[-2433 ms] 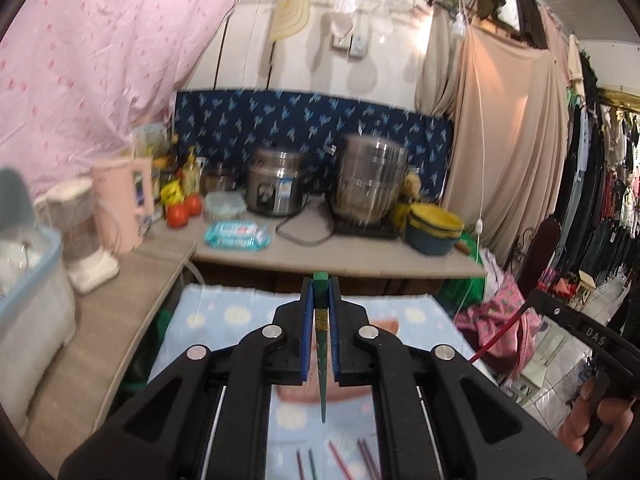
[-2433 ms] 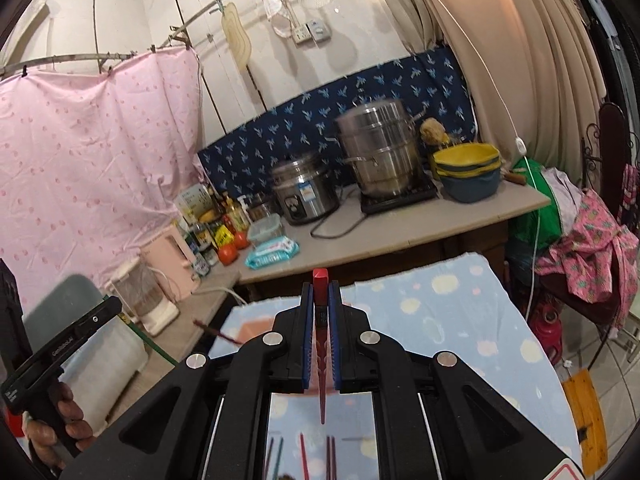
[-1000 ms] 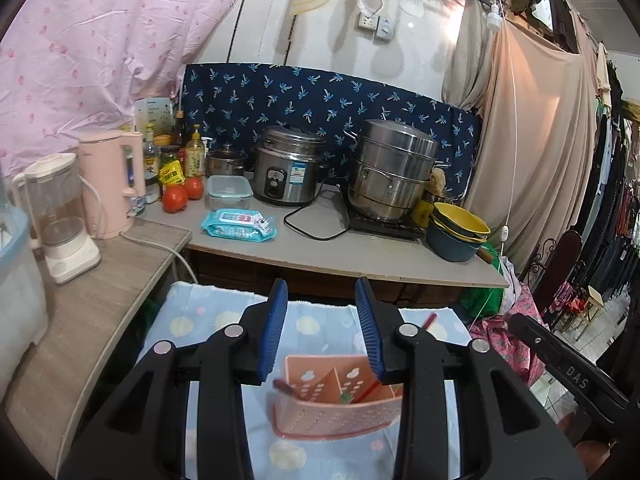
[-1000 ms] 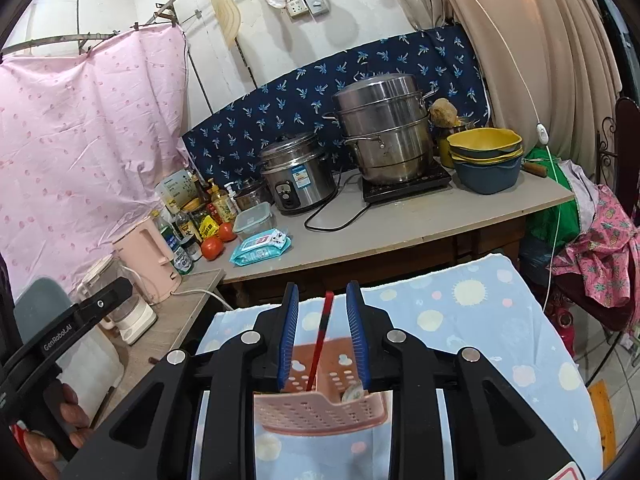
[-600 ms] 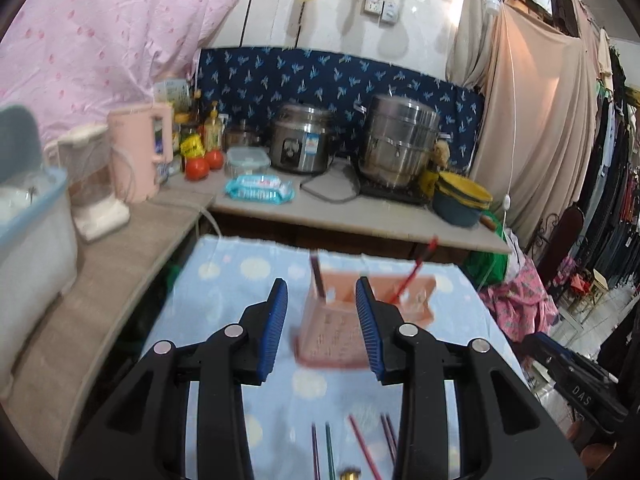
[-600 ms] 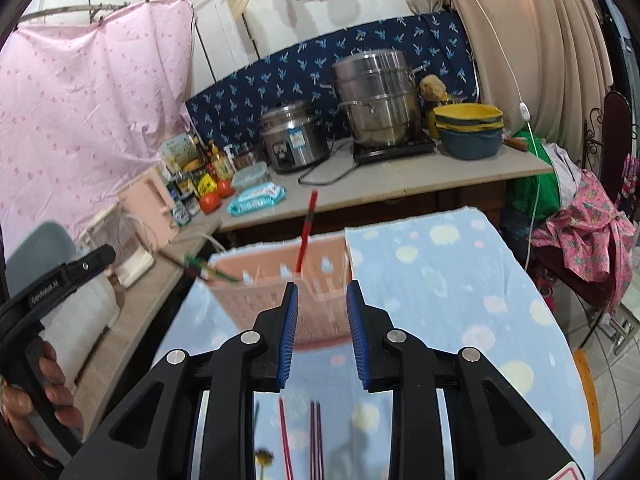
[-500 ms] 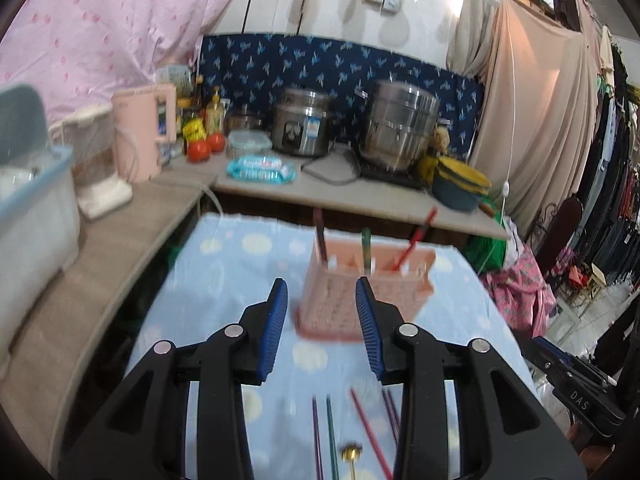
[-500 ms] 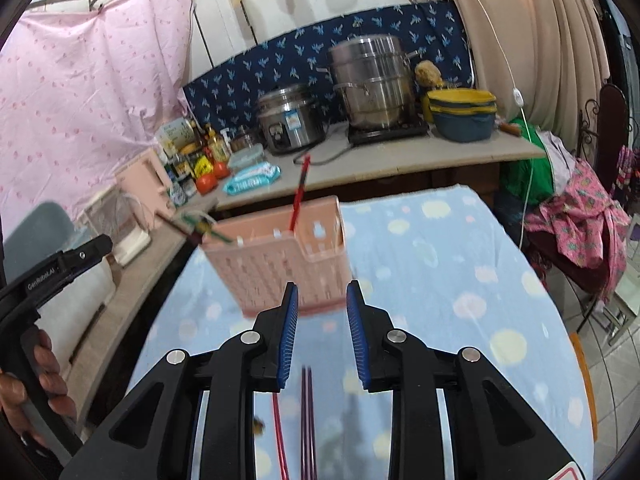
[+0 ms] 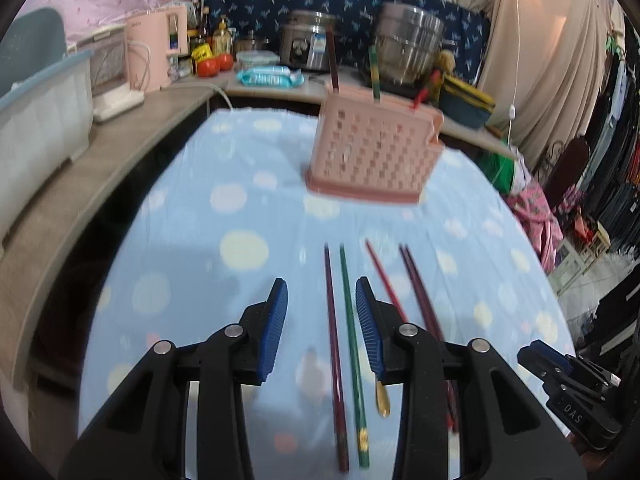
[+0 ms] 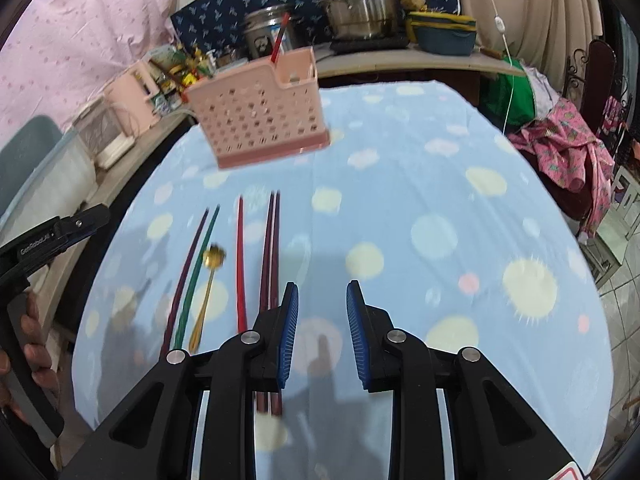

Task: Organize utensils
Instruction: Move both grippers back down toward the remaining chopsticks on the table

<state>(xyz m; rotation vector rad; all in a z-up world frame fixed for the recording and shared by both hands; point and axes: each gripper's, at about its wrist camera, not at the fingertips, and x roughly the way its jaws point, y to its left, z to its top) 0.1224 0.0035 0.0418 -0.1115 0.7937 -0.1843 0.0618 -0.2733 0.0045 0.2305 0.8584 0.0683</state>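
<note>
- Left wrist view: the left gripper (image 9: 322,294) hangs low over a blue spotted cloth (image 9: 192,208), fingers spread wide and holding nothing.
- Between its fingers, flat on the cloth, lie a dark purple chopstick (image 9: 333,344) and, just to its right, a green chopstick (image 9: 353,344).
- Right of those come a gold spoon (image 9: 382,398), a red chopstick (image 9: 384,280) and a pair of dark maroon chopsticks (image 9: 416,284), partly hidden by the right finger.
- Farther back on the cloth stands a pink holed basket (image 9: 374,156) with a brown stick, a green stick and a red stick standing in it.
- Right wrist view: the same row lies left of the right gripper (image 10: 322,296), whose fingers are also apart and empty over bare cloth.
- From left: purple chopstick (image 10: 188,264), green chopstick (image 10: 200,260), spoon (image 10: 210,276), red chopstick (image 10: 241,264), maroon pair (image 10: 271,248) running under the left finger.
- The basket (image 10: 260,112) stands beyond the row; a red stick shows at its right end.
</note>
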